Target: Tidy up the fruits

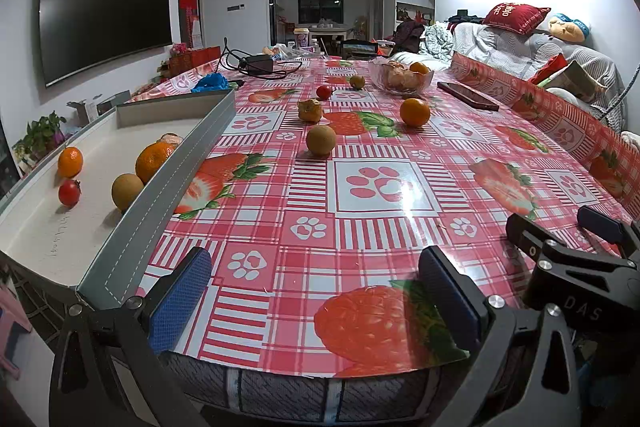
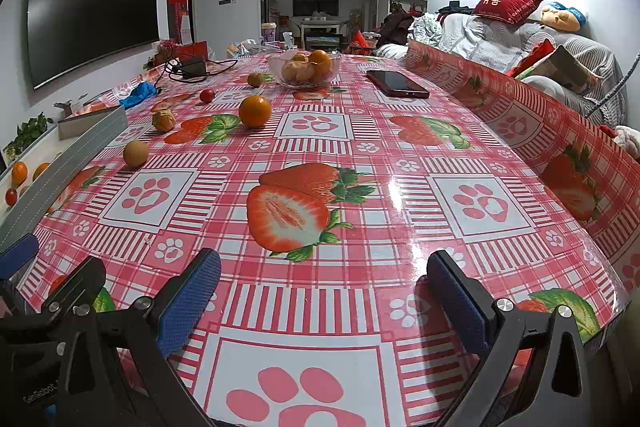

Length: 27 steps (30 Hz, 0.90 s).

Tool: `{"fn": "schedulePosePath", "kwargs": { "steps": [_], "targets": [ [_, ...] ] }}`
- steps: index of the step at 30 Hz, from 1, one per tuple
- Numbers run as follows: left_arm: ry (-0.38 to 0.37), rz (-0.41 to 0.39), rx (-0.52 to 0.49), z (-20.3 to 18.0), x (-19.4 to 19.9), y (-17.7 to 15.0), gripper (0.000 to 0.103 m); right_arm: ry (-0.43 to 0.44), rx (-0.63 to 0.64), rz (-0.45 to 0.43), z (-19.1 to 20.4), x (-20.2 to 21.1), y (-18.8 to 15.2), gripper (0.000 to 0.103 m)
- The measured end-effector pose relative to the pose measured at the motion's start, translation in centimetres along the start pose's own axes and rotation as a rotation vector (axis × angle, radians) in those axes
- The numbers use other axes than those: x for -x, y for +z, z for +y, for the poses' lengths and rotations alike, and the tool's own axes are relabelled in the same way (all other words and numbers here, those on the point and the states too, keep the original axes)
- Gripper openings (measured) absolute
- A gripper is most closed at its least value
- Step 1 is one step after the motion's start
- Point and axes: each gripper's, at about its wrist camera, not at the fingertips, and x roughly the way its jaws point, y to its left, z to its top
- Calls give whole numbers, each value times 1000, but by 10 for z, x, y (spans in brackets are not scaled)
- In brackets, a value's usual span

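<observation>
Item: orange (image 2: 255,111) just before the glass bowl (image 2: 304,69), firm, light, slick, prone to roll; I'd pinch its widest girth; both hand-held grippers (image 1: 316,291) (image 2: 324,299) gape empty.

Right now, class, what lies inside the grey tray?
Inside the grey tray: two oranges, a brown fruit and a cherry tomato. Its wall hides part of another item.

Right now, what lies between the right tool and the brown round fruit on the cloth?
Only bare tablecloth: the right wrist view shows nothing between the right tool and the brown fruit.
</observation>
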Motion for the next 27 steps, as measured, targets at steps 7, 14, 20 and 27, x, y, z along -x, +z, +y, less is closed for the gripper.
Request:
{"fn": "schedulePosePath", "kwargs": {
  "steps": [7, 14, 20, 27],
  "targets": [
    [0, 0, 0, 0, 0, 0, 103, 0, 0, 0, 0, 0, 0, 103],
    [0, 0, 0, 0, 0, 0, 103, 0, 0, 0, 0, 0, 0, 103],
    [0, 0, 0, 0, 0, 0, 103, 0, 0, 0, 1, 0, 0, 103],
    [-6, 21, -7, 0, 1, 2, 103, 7, 5, 31, 0, -2, 3, 103]
  ]
}}
